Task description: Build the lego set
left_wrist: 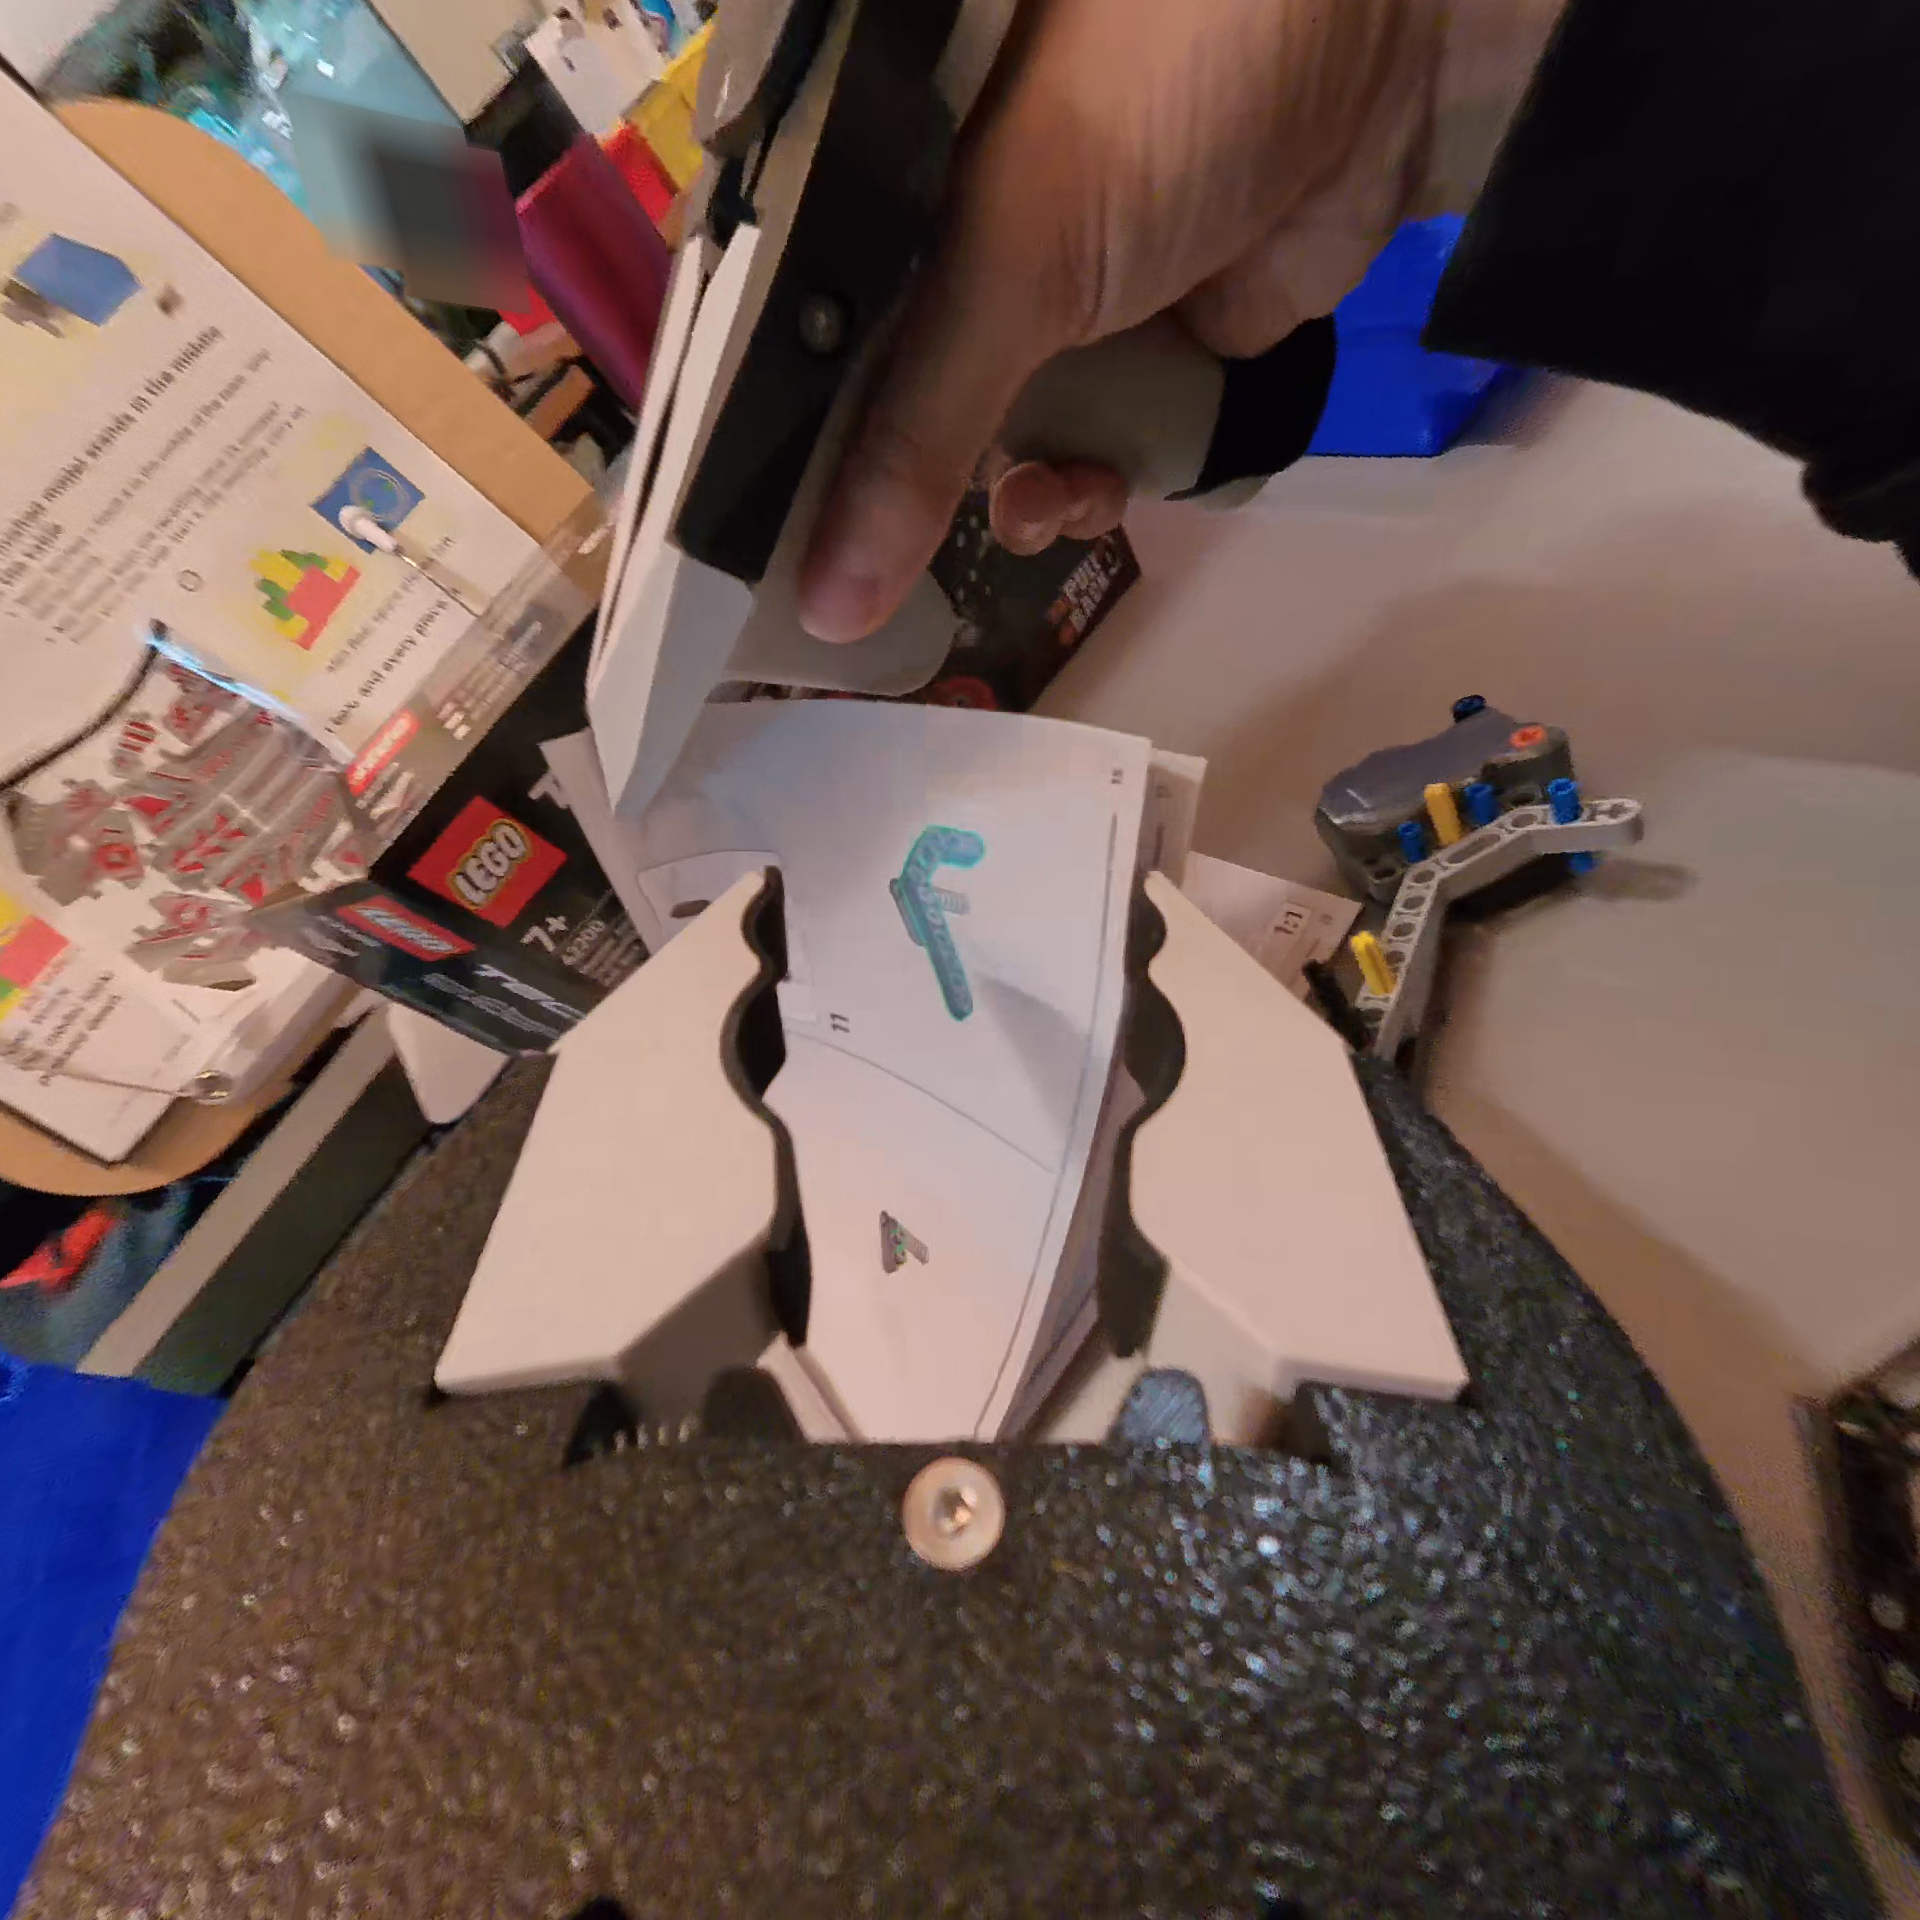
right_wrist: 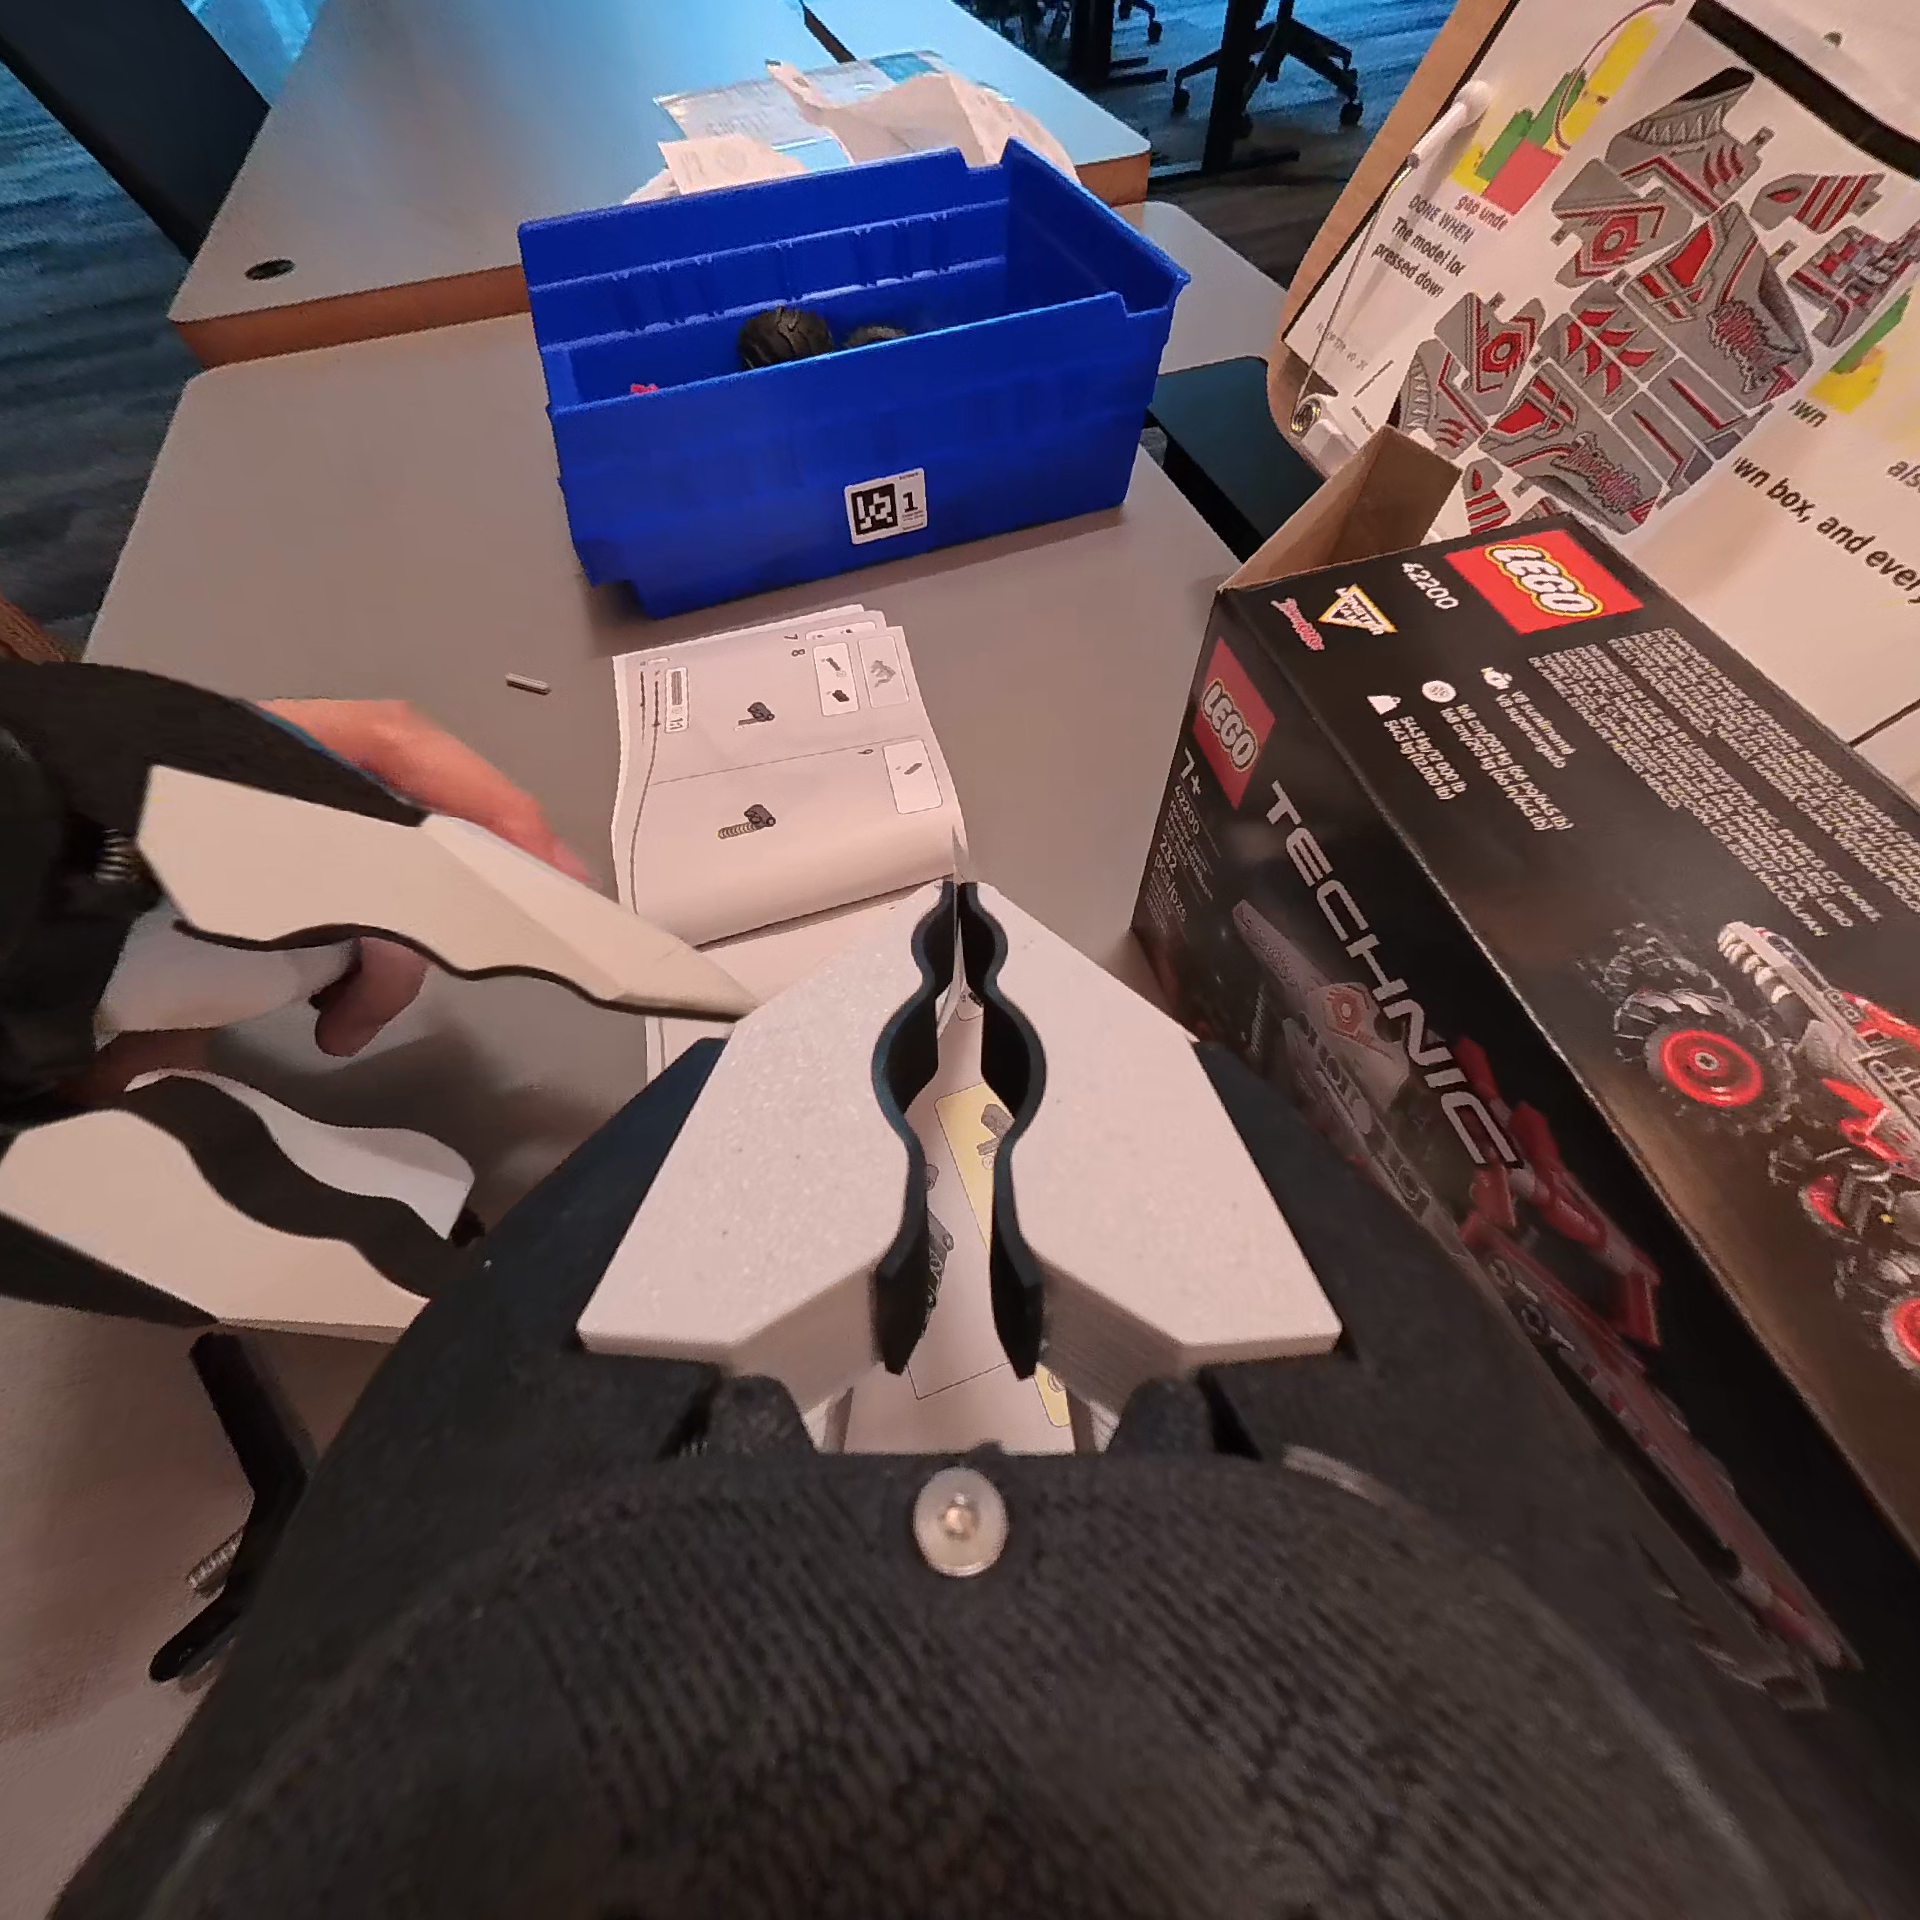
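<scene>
The instruction booklet [right_wrist: 769, 769] lies open on the grey table. My right gripper [right_wrist: 958, 904] is shut on the edge of one page and holds it upright. In the left wrist view the lifted page [left_wrist: 966, 1039] curves between the fingers of my left gripper [left_wrist: 956, 914], which is open. The right gripper [left_wrist: 634, 790], held by a hand, comes down from above onto the page's far left edge. The left gripper [right_wrist: 603, 1101] also shows open at the left of the right wrist view. A partly built grey assembly [left_wrist: 1455, 831] with blue and yellow pins lies to the right of the booklet.
A blue bin [right_wrist: 831, 436] holding black tyres stands beyond the booklet. The black set box [right_wrist: 1507, 935] lies on its side close on the right. A cardboard board with printed sheets [right_wrist: 1662, 312] leans behind it. A small grey pin [right_wrist: 527, 683] lies loose on the table.
</scene>
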A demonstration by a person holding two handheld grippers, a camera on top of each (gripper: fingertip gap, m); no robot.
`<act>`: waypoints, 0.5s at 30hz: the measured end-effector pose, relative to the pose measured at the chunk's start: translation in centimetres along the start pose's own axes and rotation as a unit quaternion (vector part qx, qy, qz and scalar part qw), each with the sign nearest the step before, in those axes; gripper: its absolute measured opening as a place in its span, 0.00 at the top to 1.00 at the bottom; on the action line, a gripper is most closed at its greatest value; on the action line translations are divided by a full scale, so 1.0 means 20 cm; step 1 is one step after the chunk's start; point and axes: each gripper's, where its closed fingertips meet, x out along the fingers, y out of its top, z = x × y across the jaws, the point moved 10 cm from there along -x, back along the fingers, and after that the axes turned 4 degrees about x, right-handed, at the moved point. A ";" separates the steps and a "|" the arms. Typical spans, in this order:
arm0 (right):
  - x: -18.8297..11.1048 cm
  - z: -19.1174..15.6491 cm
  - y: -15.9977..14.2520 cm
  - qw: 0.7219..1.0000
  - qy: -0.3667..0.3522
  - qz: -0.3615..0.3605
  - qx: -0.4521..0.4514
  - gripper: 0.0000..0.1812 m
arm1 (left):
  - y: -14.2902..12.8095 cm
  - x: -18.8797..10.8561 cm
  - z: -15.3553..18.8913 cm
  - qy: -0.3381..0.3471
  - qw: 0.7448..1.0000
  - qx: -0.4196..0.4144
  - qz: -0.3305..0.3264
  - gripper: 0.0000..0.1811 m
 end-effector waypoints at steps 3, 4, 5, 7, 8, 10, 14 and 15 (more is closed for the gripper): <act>0.00 0.00 0.00 1.000 -0.003 -0.003 -0.003 1.00 | 0.01 -0.03 0.02 0.051 0.998 0.042 0.003 0.72; -0.01 0.00 0.00 1.000 -0.003 -0.003 -0.002 1.00 | 0.01 -0.05 0.02 0.065 0.996 0.057 0.003 0.76; -0.01 0.01 0.00 1.000 -0.003 -0.001 0.000 1.00 | 0.01 -0.07 0.02 0.078 0.995 0.069 0.003 0.81; -0.01 0.00 0.00 1.000 0.002 0.007 0.003 1.00 | 0.00 -0.09 0.02 0.093 0.992 0.080 0.008 0.97; -0.02 0.00 0.00 1.000 0.005 0.011 0.004 1.00 | -0.01 -0.10 0.02 0.093 0.993 0.078 0.012 1.00; -0.03 -0.01 0.01 1.000 0.016 0.020 0.008 0.97 | -0.03 -0.10 0.01 0.092 0.994 0.058 0.009 1.00; -0.13 -0.04 0.05 0.998 0.021 0.052 -0.025 0.70 | -0.09 -0.14 -0.09 0.088 0.996 -0.025 0.025 1.00; -0.17 -0.05 0.07 0.997 0.021 0.075 -0.030 0.67 | -0.11 -0.17 -0.13 0.090 0.994 -0.056 0.037 1.00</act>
